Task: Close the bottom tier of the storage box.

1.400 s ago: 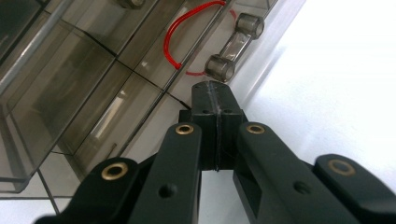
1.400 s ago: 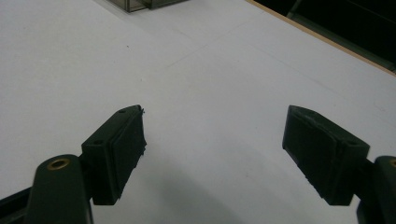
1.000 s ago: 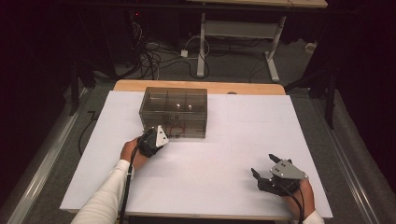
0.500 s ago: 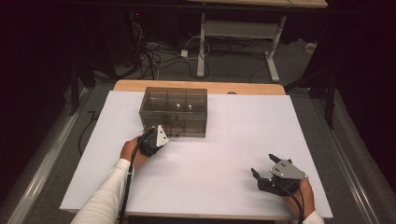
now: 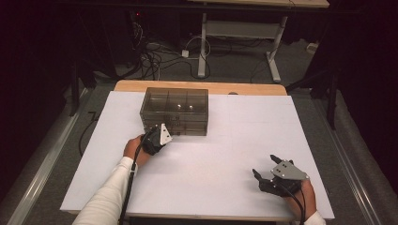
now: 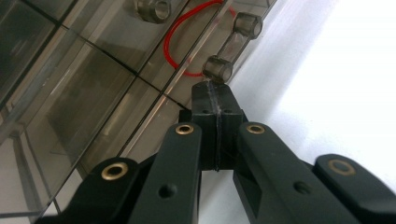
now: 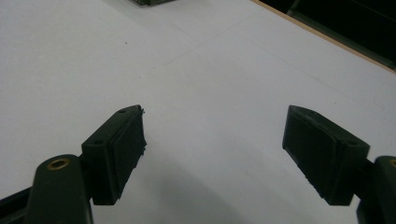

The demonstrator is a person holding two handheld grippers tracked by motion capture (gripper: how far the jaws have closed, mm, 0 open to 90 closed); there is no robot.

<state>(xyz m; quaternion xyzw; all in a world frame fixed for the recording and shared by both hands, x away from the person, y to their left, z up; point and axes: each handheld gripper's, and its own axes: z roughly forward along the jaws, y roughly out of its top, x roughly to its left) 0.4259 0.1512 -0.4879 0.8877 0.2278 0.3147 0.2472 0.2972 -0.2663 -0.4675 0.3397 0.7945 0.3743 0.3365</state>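
My left gripper [image 5: 159, 136] sits at the near left corner of the smoky clear drawer box [image 5: 174, 110], which stands toward the far side of the white table [image 5: 225, 154], a little left of centre. In the left gripper view my jaws are pressed flat together with no gap between the pads [image 6: 216, 112], and nothing is caught between them. Their tips come right up under a clear handle knob [image 6: 218, 69] on a drawer front [image 6: 116, 93]; I cannot tell whether they touch it. A loop of red cord [image 6: 180, 42] lies inside behind that front. The handle bar runs away from the knob to a second knob [image 6: 247, 24] farther off.

My right gripper [image 5: 274, 176] rests low over the near right part of the table, well apart from the box. In the right gripper view its jaws stand wide apart, the pads [image 7: 128, 140] facing each other across bare white surface, holding nothing. The table's wooden far edge [image 5: 197, 86] shows behind the box.
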